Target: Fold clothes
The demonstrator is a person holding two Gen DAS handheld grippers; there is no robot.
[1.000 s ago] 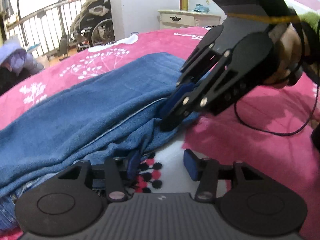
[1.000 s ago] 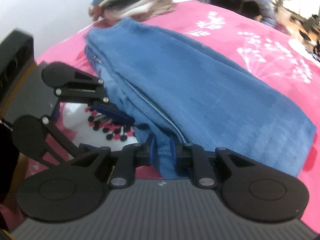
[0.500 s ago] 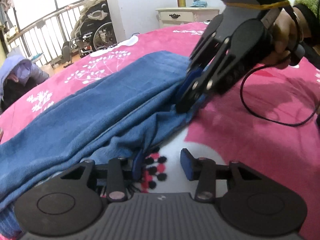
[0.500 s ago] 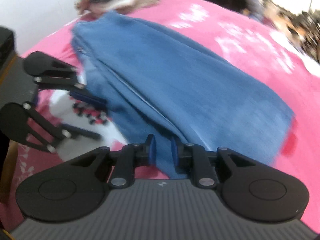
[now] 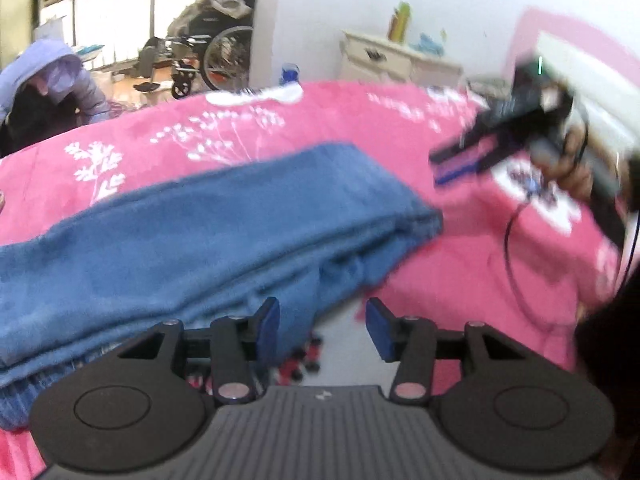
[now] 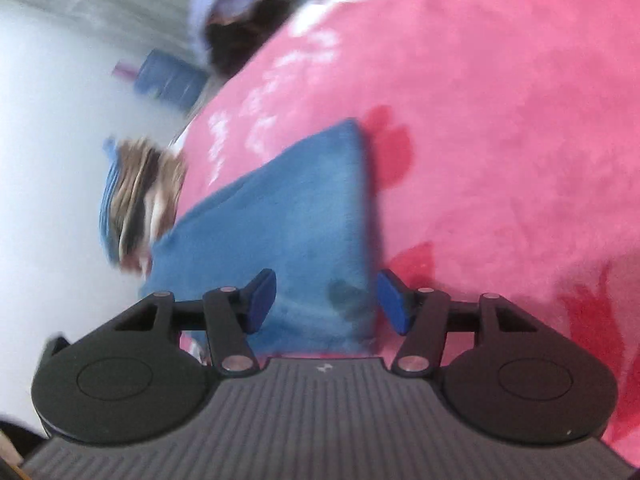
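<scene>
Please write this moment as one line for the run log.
left gripper: open | right gripper: open, clear of cloth | blue garment: folded lengthwise on pink bedspread

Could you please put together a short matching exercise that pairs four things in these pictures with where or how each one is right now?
Things:
1. folded blue fleece garment
2. left gripper
3. right gripper
4. pale wooden bedside cabinet

States:
A. stands against the white wall beyond the bed
B. open, raised off the bed, blue cloth showing between its pads
C. lies flat on the pink floral bedspread
D. open, low at the near edge of the cloth

Pairs: 1-C, 2-D, 3-B, 4-A
</scene>
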